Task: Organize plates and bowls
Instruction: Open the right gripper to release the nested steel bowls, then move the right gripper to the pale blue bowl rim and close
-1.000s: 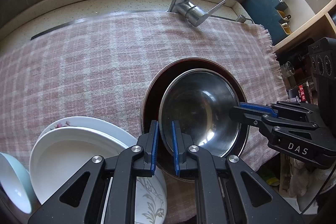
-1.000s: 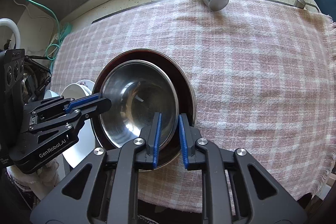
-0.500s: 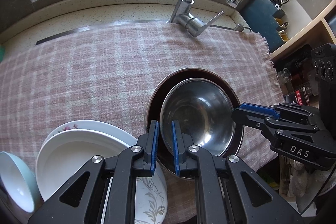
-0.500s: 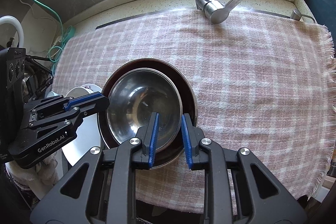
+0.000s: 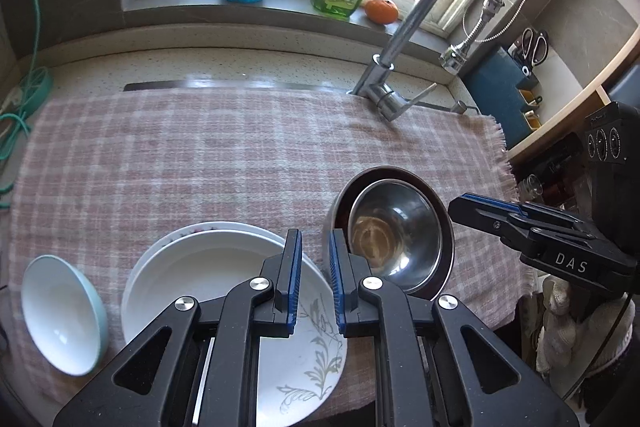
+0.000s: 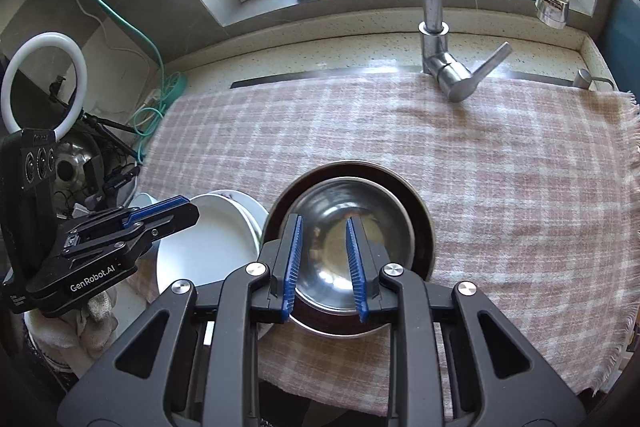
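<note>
Inspection of the stacking step. The steel bowl (image 6: 352, 239) sits nested inside the dark bowl (image 6: 420, 215) on the checked cloth (image 6: 480, 167), near its front edge. My right gripper (image 6: 324, 259) hangs above that nest; its jaws have just been opening and nothing is pinched between them. My left gripper (image 5: 314, 279) is nearly closed and empty, poised over the white plates (image 5: 208, 267), which lie just left of the nest. A pale blue bowl (image 5: 60, 307) rests tilted further left, apart from the plates.

Judgement: the nest looks seated, so I lift clear vertically to avoid clipping a rim. The pale bowl likely comes next; I should widen the left jaws first, then take its raised rim squarely, since glazed ware slips under a skewed pinch
</note>
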The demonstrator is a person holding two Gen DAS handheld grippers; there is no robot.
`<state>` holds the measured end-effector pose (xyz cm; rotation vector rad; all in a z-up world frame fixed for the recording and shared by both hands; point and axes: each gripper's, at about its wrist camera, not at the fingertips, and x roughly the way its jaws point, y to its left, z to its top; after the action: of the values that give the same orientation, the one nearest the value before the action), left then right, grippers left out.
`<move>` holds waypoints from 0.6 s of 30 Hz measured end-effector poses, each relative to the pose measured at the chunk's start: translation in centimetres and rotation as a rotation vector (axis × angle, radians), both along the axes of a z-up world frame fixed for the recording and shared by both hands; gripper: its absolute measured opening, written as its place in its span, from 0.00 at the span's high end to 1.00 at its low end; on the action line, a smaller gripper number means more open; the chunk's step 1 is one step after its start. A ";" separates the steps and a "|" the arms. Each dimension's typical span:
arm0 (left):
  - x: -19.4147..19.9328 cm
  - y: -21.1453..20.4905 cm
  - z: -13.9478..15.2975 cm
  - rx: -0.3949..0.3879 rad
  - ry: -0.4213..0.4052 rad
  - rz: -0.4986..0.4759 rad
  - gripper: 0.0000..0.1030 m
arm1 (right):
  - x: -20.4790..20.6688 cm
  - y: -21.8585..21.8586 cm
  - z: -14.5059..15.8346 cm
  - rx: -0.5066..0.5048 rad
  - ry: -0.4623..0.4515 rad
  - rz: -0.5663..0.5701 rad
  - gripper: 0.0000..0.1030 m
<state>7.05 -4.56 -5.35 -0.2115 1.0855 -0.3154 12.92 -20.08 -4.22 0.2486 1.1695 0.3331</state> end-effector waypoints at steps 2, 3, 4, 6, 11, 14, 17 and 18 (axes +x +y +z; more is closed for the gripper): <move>-0.6 1.5 0.3 -0.002 -0.011 0.033 0.88 | 0.1 1.1 0.2 0.016 -0.007 0.021 0.62; -1.0 2.3 0.5 -0.001 -0.017 0.052 0.88 | 0.1 1.6 0.4 0.018 -0.018 0.026 0.59; -1.3 3.0 0.6 0.001 -0.022 0.071 0.88 | 0.1 2.2 0.5 0.024 -0.025 0.036 0.59; -2.0 4.8 0.8 -0.002 -0.028 0.115 0.88 | 0.1 3.3 0.7 0.040 -0.029 0.061 0.59; -4.4 9.7 0.5 -0.022 -0.022 0.244 0.88 | 0.2 6.6 0.9 0.067 -0.044 0.123 0.59; -5.9 12.9 -0.2 -0.040 -0.004 0.327 0.88 | 0.5 8.7 0.8 0.082 -0.050 0.163 0.59; -7.5 16.0 -1.0 -0.050 0.014 0.415 0.88 | 0.7 11.0 0.5 0.090 -0.044 0.207 0.59; -7.9 16.9 -1.4 -0.052 0.021 0.441 0.88 | 0.7 11.7 0.4 0.092 -0.041 0.223 0.59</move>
<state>-0.90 12.37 -6.74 -0.4917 1.0218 0.0543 13.64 -8.35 -3.82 0.1909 1.1452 0.5860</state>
